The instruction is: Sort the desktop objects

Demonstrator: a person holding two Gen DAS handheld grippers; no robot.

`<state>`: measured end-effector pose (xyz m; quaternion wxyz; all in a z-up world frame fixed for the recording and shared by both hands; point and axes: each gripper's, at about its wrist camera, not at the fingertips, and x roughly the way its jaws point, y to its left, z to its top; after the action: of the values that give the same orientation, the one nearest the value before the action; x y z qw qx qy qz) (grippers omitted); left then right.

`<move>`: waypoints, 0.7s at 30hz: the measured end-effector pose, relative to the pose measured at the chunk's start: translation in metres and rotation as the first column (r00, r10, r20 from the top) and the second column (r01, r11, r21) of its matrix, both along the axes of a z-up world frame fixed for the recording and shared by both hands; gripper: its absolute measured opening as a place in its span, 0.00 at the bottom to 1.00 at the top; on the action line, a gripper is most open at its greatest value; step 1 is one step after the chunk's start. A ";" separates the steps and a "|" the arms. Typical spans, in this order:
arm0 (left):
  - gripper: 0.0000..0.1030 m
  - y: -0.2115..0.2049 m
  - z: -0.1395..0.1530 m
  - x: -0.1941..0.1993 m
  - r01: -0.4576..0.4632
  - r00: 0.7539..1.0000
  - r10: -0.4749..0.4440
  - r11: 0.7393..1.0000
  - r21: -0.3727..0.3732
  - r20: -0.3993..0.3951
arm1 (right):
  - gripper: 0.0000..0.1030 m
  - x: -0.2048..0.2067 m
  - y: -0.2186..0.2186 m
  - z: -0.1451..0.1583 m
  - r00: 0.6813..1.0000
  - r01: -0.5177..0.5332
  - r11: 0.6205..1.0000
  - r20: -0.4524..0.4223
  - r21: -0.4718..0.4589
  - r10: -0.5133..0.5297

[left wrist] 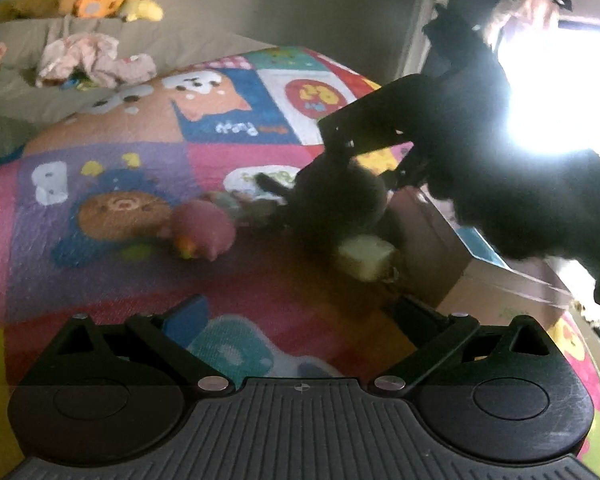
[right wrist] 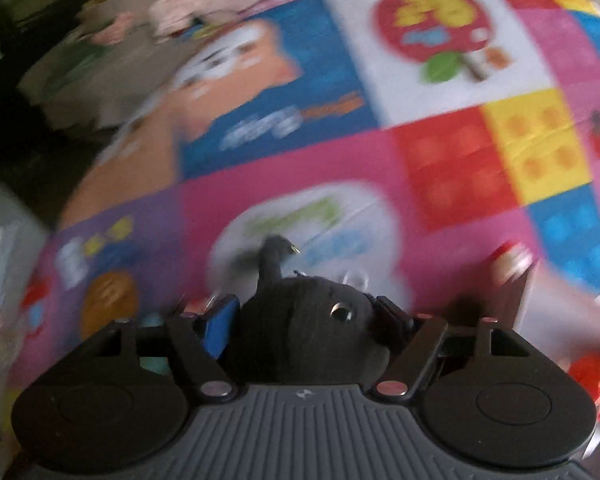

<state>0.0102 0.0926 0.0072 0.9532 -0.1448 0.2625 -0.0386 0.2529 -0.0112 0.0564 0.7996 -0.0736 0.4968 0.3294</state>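
Both tools show in the left wrist view. Left tool [left wrist: 300, 312] is spread wide with nothing in it, low over the bright play mat [left wrist: 148, 176]. Right tool [right wrist: 304, 320] squeezes a round black plush toy [right wrist: 308, 340] with a shiny eye and a thin tail; only the right wrist view shows it up close. From the left view, that toy [left wrist: 336, 200] is a dark blob beside a brown cardboard box [left wrist: 432, 232], whose inside is hidden. A pink plush toy [left wrist: 204, 228] and a pale block [left wrist: 366, 258] lie on the mat.
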 end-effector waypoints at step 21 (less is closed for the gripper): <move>1.00 0.007 -0.001 -0.025 -0.177 0.984 0.176 0.984 -0.035 -0.032 | 0.47 -0.176 -0.118 0.011 0.940 0.003 0.996 0.340 0.093 -0.034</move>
<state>-0.0149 0.0999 0.0065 0.9461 -0.1859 0.2617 0.0432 0.0765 -0.1292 0.0670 0.8790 -0.0883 0.3361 0.3264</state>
